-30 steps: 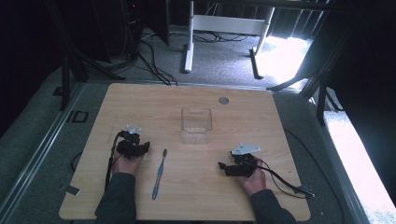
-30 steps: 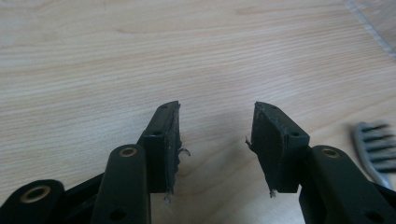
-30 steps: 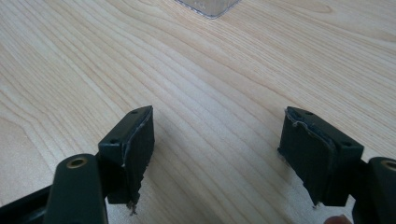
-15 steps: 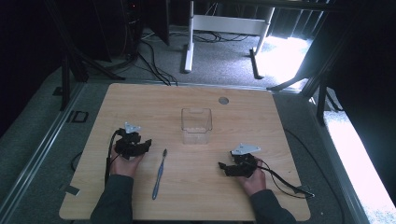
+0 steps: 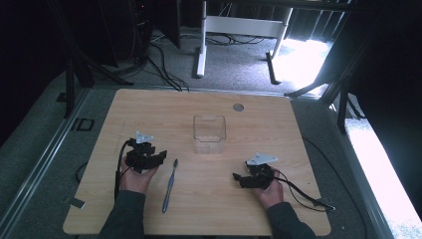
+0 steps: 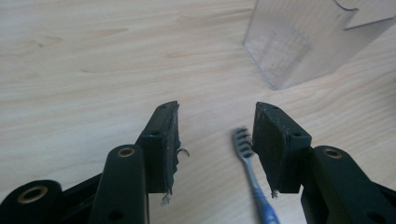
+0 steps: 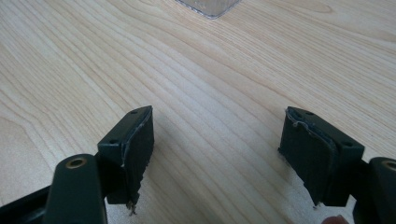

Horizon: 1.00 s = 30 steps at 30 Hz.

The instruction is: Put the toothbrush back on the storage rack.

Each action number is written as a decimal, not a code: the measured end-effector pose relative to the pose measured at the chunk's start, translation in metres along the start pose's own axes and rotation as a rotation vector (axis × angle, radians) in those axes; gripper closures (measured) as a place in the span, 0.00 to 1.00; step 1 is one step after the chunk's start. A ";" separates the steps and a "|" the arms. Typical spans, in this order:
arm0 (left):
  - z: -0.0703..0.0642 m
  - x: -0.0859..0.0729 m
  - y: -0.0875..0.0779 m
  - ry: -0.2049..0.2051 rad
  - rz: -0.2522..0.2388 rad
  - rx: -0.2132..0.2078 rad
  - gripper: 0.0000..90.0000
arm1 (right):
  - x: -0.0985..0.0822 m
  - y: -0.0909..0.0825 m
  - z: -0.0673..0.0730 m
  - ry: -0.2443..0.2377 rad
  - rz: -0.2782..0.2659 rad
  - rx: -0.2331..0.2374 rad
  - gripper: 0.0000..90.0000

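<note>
Toothbrush [image 5: 169,185] lies on the table [image 5: 149,107] beside the left claw [image 5: 160,157], jaws apart.

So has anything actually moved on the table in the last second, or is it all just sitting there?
Hardly anything. The left gripper has edged slightly forward and toward the toothbrush, whose head now shows between its open jaws in the left gripper view. Nothing was picked up or let go. The right gripper, the toothbrush and the clear plastic box stayed where they were.
</note>
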<state>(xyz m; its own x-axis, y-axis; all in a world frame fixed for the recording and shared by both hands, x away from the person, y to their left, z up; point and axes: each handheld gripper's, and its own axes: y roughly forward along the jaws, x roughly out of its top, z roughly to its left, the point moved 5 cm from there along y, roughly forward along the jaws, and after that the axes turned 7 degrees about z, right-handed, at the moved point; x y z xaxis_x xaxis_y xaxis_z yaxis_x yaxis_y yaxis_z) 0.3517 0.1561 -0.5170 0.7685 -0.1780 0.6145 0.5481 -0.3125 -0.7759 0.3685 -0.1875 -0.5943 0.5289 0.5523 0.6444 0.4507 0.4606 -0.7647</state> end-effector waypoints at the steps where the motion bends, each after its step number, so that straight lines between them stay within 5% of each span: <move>1: -0.002 -0.001 0.001 0.000 0.006 -0.008 0.57 | 0.000 0.000 0.000 0.001 0.000 0.000 0.28; 15: -0.026 -0.019 0.010 0.023 0.086 -0.050 0.62 | 0.000 0.000 0.000 0.000 0.000 0.001 0.28; 30: -0.042 -0.027 0.020 0.041 0.231 -0.062 0.65 | 0.000 0.000 0.000 -0.001 0.000 0.002 0.28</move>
<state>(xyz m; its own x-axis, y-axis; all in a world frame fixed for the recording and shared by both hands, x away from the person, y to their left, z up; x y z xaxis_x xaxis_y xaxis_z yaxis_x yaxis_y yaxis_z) 0.3283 0.1159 -0.5428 0.8567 -0.2884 0.4277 0.3369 -0.3151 -0.8872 0.3687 -0.1873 -0.5943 0.5281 0.5529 0.6446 0.4493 0.4621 -0.7645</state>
